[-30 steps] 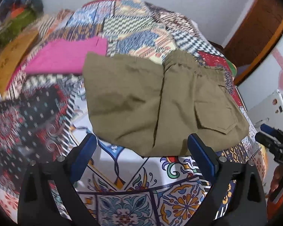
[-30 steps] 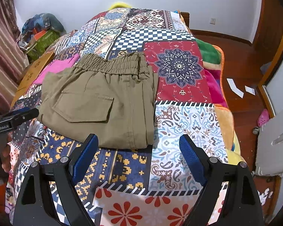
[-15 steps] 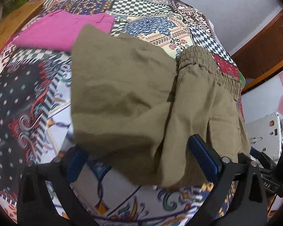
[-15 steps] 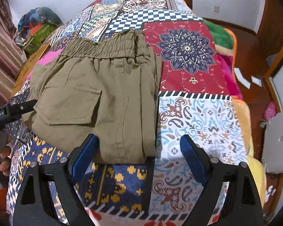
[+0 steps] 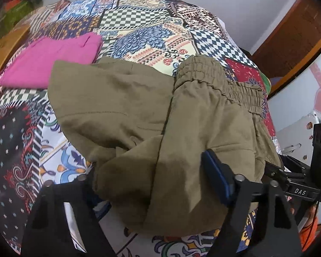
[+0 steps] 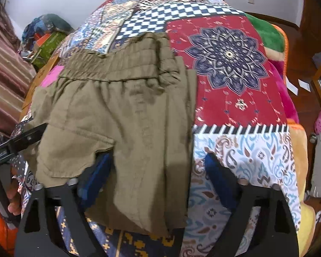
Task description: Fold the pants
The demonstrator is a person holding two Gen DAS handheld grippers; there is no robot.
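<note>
Olive-green pants (image 5: 143, 111) lie folded on a patchwork bedspread (image 5: 139, 27), elastic waistband at the far side. My left gripper (image 5: 156, 182) is open, its jaws straddling the near edge of the pants; the left finger is hidden under the cloth. In the right wrist view the pants (image 6: 126, 115) fill the middle, back pocket toward the left. My right gripper (image 6: 158, 177) is open, its jaws on either side of the pants' near right part. The right gripper also shows in the left wrist view (image 5: 299, 184).
A folded pink garment (image 5: 51, 62) lies beyond the pants on the left. A pile of clutter (image 6: 47, 36) and a striped curtain (image 6: 4, 72) are on the left of the bed. A wooden floor (image 6: 306, 64) with paper scraps lies to the right.
Both grippers have moved forward and down onto the near edge of the pants. The pants' near edge now lies between the jaws of each and is rumpled.
</note>
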